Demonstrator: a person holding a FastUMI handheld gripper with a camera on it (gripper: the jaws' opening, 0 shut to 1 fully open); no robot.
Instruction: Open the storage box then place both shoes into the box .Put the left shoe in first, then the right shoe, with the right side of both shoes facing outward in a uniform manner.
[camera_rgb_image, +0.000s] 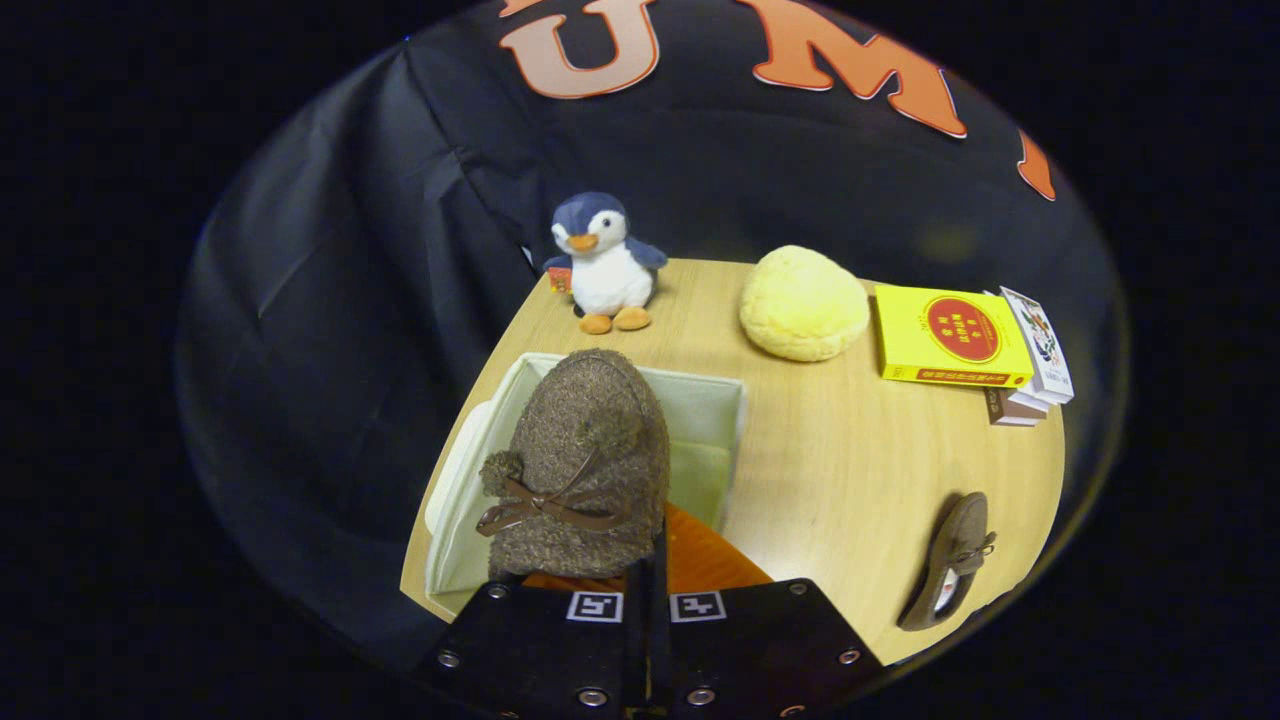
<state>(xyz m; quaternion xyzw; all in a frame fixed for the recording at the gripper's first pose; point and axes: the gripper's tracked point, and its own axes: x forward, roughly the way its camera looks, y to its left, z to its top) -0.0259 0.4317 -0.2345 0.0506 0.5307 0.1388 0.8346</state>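
Note:
A brown fuzzy shoe (585, 465) with a brown bow and pompoms hangs toe-forward over the open white storage box (725, 420), held at its heel edge by my gripper (645, 575), whose fingers are closed together on it. The box stands open at the table's left front corner, with its pale inside showing to the right of the shoe. A second brown shoe (952, 562) lies on its side on the wooden table (850, 470), off to the right of my fingers near the table's edge.
Beyond the box stand a plush penguin (603, 262) and a yellow round cushion (803, 303). A yellow book (948, 337) lies on a small stack of books (1035, 370) at the far right. Something orange (705, 560) shows just under the held shoe.

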